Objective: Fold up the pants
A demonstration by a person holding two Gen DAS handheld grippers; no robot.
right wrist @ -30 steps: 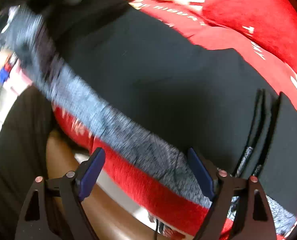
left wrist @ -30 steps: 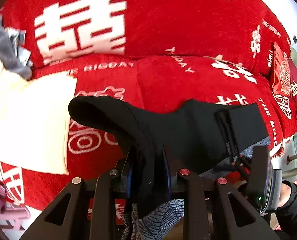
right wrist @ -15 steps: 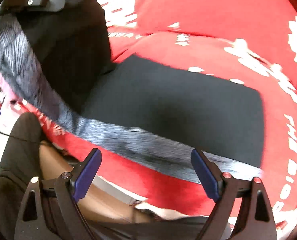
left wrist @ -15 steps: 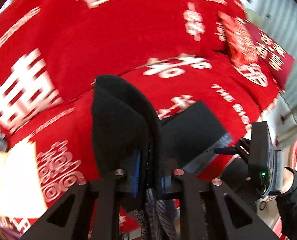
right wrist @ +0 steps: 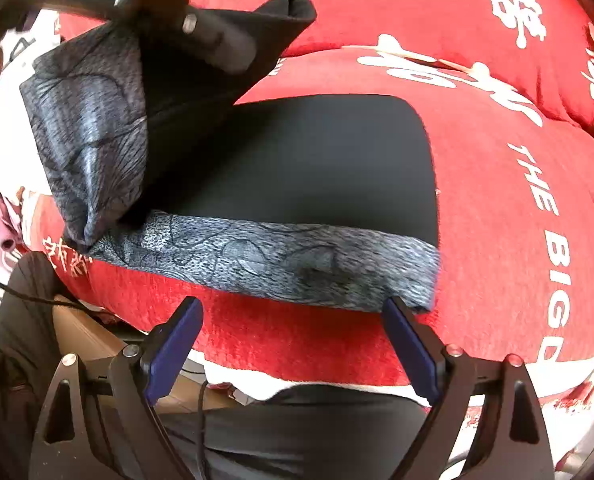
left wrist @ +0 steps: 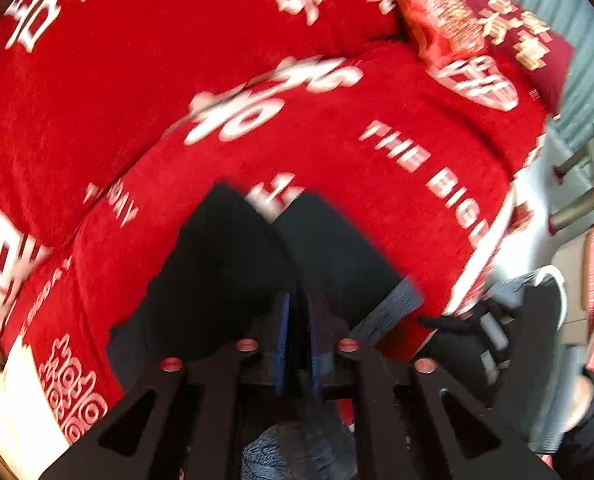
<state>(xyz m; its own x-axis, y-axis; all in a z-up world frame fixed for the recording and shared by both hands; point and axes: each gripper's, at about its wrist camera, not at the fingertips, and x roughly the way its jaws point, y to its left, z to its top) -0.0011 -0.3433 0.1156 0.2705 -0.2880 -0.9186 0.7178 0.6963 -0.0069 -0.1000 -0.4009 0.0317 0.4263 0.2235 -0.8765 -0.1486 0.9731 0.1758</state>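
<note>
The black pants (right wrist: 317, 160) with a grey patterned side stripe (right wrist: 281, 260) lie partly flat on the red sofa cover (right wrist: 497, 208). My left gripper (left wrist: 297, 320) is shut on a lifted fold of the pants (left wrist: 225, 272) and holds it above the flat part; it shows at top left of the right wrist view (right wrist: 201, 36). My right gripper (right wrist: 293, 340) is open and empty, just in front of the stripe at the sofa's front edge. It shows at the right of the left wrist view (left wrist: 497, 328).
A red cushion (left wrist: 477, 40) with gold print lies at the sofa's far right. A cream cloth (left wrist: 21, 400) sits at the left. The person's dark-clad legs (right wrist: 297, 432) are below the sofa's front edge. A metal frame (left wrist: 581, 184) stands right of the sofa.
My left gripper has swung to the right with the pants fold, carrying it over the flat half. My right gripper has let go of the pants and drawn back, staying open.
</note>
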